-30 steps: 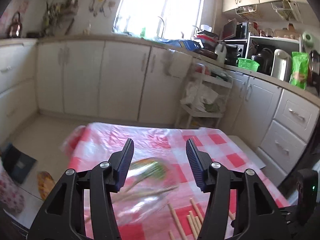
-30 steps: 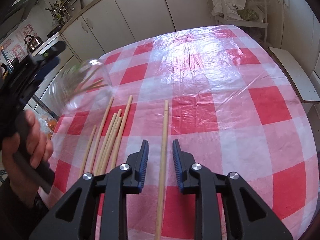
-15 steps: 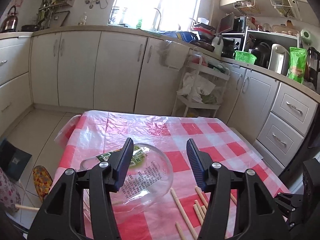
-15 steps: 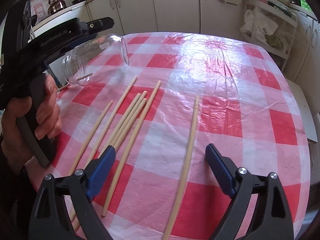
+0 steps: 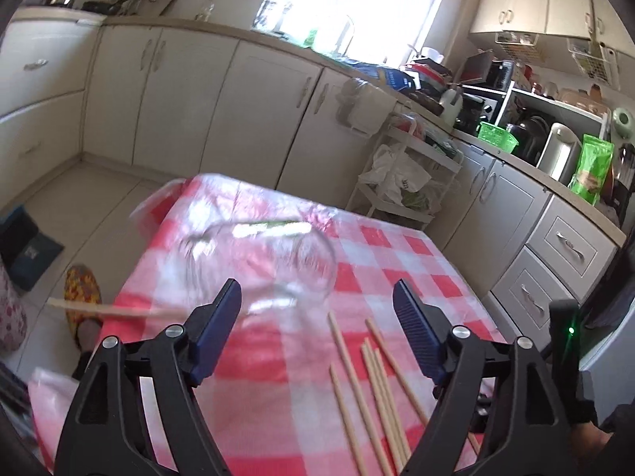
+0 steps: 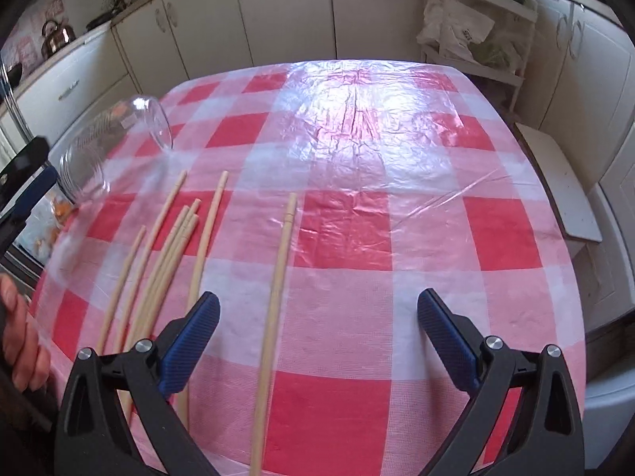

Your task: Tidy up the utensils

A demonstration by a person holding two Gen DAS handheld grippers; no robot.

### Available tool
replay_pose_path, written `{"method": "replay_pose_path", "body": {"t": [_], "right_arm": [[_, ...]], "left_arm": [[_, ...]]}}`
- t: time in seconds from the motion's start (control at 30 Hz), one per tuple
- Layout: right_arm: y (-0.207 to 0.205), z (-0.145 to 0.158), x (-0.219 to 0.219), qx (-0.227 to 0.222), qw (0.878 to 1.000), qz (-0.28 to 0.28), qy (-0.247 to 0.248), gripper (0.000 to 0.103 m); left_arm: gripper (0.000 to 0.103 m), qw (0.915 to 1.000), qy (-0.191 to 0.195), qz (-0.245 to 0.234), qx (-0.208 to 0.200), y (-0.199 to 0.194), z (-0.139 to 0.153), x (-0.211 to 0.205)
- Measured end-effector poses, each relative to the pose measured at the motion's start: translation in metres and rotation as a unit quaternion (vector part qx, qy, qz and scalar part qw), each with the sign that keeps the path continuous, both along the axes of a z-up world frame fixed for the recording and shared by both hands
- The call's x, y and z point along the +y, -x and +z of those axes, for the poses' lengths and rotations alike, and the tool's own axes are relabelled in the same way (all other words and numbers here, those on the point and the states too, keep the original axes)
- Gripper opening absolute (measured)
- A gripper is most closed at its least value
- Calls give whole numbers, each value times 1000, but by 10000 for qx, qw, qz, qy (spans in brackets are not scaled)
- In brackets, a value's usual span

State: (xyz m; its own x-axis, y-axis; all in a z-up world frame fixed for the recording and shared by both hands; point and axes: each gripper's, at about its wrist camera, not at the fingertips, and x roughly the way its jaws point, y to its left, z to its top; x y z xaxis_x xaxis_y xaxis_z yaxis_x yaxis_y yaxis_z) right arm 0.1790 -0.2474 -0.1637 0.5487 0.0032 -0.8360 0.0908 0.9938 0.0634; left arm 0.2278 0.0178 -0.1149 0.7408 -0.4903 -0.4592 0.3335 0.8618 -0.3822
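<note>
**Seven chopsticks flat on the checked cloth, jar on its side**

Seven wooden chopsticks lie on the red-and-white checked tablecloth (image 6: 357, 238); six of them form a loose bundle of chopsticks (image 6: 170, 246) at the left, long axes running away from the right wrist camera and fanning slightly apart at the far tips; a single chopstick (image 6: 278, 277) lies apart to their right, roughly parallel, its near part between the blue pads of the right gripper (image 6: 317, 341), whose jaws are opening wide and touch nothing; a clear glass jar (image 6: 115, 150) lies on its side near the cloth's left edge, just beyond the bundle; the left gripper (image 5: 317, 333) is opening too, the blurred jar just ahead of its pads, not pressed by them; another chopstick (image 5: 115, 309) juts sideways past the table edge; a hand (image 6: 20, 349) grips the left tool's handle.
</note>
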Motion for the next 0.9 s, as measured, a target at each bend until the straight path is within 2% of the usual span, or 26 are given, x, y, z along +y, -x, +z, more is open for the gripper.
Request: {"method": "replay_pose_path", "body": {"t": [0.17, 0.2, 0.23, 0.27, 0.37, 0.47, 0.63, 0.73, 0.8, 0.9], "right_arm": [[-3, 0, 4, -43, 9999, -89, 33, 96], [-4, 1, 3, -51, 9998, -159, 67, 96], [-7, 1, 1, -26, 9996, -244, 148, 96], [-9, 2, -2, -6, 9993, -295, 217, 96], [-22, 1, -12, 176, 9974, -495, 484, 96], [-30, -4, -25, 200, 9970, -632, 396, 96], [-32, -4, -28, 85, 9966, -691, 441, 96], [-33, -4, -27, 85, 9966, -692, 441, 96], [-33, -5, -27, 83, 9966, -693, 439, 96], [-33, -5, -27, 90, 9965, -693, 449, 96]], "left_arm": [[83, 9989, -108, 51, 446, 5, -10, 2], [84, 9982, -239, -16, 548, 3, -13, -2], [85, 9956, -526, -134, 766, -2, -17, -11], [85, 9914, -823, -256, 983, -7, -22, -19], [87, 9809, -1362, -478, 1304, -14, -31, -37], [89, 9722, -1814, -606, 1354, -24, -35, -53], [95, 9601, -2397, -550, 1334, -45, -40, -70], [96, 9614, -2312, -686, 1323, -50, -42, -71], [96, 9543, -2461, -913, 1426, -53, -49, -75], [96, 9453, -2819, -915, 1366, -50, -52, -85]]}}
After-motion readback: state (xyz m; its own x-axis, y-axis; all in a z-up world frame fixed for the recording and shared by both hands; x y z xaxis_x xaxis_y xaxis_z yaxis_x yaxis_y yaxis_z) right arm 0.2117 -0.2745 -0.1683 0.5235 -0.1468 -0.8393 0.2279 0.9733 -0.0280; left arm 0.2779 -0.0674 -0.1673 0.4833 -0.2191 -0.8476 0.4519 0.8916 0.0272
